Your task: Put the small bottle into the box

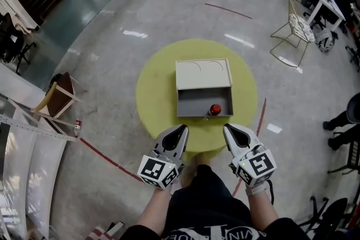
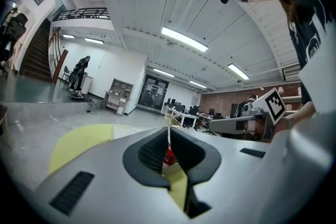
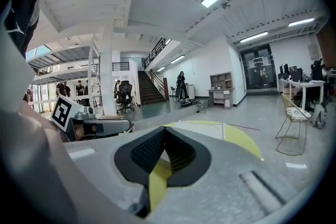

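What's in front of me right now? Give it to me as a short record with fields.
surface: round yellow table
box: on the table, far half under a pale lid, near half open
small bottle: red, inside the open half, near right corner
left tool: shut, empty, at the table's near edge
right tool: shut, empty, at the table's near edge

The hall is bright and evenly lit by long ceiling lights (image 2: 184, 39), which throw white streaks of glare on the glossy floor (image 1: 135, 34); the yellow counter (image 1: 152, 81) is flatly lit, with only weak, soft shadows. The head view bends lines toward its edges, and both gripper views are strongly fisheyed, with black corners. Close to the lens, the grey left tool (image 2: 168, 134) and right tool (image 3: 164, 134) look soft, while the distant room is fairly sharp.
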Available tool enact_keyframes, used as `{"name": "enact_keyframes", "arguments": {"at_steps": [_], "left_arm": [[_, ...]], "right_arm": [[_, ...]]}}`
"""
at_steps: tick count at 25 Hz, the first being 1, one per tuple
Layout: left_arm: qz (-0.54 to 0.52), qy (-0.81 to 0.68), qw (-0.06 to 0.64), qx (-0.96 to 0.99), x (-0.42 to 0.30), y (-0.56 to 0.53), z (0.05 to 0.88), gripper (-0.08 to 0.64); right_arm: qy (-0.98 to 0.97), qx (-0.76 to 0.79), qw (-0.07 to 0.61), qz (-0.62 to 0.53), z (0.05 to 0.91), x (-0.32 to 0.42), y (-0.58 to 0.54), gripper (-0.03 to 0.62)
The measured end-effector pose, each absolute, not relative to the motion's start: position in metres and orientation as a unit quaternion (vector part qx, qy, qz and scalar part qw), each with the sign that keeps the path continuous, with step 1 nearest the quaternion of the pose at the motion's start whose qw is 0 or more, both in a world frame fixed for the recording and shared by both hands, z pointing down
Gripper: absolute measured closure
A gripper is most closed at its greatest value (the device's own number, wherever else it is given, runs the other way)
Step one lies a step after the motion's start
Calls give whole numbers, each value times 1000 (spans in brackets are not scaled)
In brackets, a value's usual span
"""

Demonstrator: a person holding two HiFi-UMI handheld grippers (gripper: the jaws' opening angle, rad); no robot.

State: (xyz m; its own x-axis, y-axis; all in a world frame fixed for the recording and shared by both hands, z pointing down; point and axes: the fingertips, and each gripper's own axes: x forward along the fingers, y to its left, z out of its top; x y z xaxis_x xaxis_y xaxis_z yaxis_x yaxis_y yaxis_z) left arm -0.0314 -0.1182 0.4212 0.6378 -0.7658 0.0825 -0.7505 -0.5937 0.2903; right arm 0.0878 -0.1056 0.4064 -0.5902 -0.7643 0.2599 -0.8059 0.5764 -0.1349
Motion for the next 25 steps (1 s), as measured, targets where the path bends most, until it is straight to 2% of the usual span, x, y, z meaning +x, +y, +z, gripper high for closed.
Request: {"name": "enact_keyframes", "arguments": {"at_steps": [25], "left_arm": [[-40, -433, 123, 892, -50, -119, 378, 538]], "right_arm": [[-891, 441, 64, 89, 361, 77, -108, 586]]}}
